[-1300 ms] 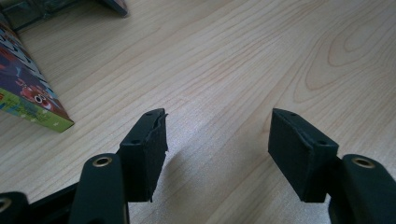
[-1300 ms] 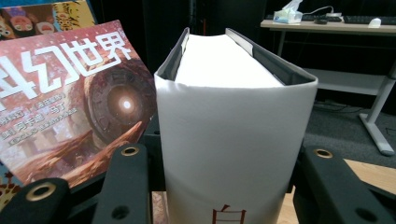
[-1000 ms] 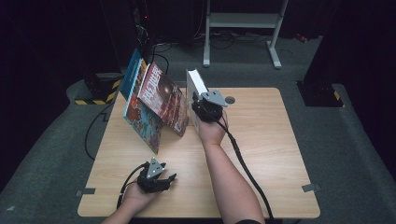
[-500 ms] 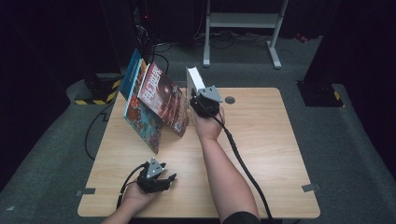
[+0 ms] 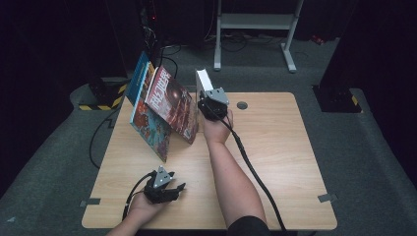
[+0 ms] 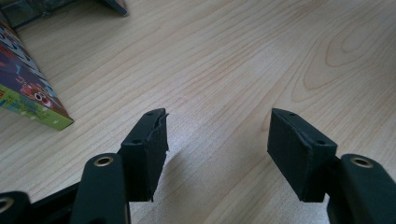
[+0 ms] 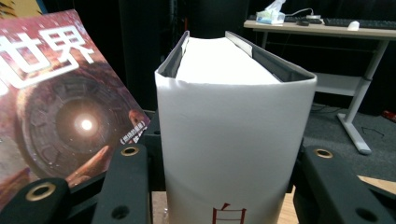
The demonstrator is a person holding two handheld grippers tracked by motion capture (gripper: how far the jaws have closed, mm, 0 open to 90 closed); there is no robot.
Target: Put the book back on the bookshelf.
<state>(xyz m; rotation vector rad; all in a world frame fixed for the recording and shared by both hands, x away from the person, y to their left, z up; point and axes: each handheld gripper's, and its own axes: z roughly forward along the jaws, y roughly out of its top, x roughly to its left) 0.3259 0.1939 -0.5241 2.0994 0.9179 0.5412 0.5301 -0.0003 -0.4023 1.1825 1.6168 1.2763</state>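
Note:
A thick white book (image 5: 201,83) stands upright at the back middle of the wooden table (image 5: 275,162), spine toward the camera in the right gripper view (image 7: 233,140). My right gripper (image 5: 205,102) is shut on its covers, one jaw on each side (image 7: 224,163). Just left of it a red book (image 5: 172,101) (image 7: 60,107) leans against a colourful book (image 5: 150,125) and a blue one (image 5: 140,73). My left gripper (image 5: 178,189) rests low near the front left of the table, jaws open over bare wood (image 6: 217,140). A corner of the colourful book (image 6: 28,88) shows at its left.
A round cable hole (image 5: 241,104) sits in the tabletop right of the white book. The right gripper's cable (image 5: 251,167) runs along the forearm toward the front edge. A white desk frame (image 5: 255,19) stands on the floor behind the table.
My right gripper has shifted slightly left with the white book, closer to the leaning red book. The left gripper has stayed in place.

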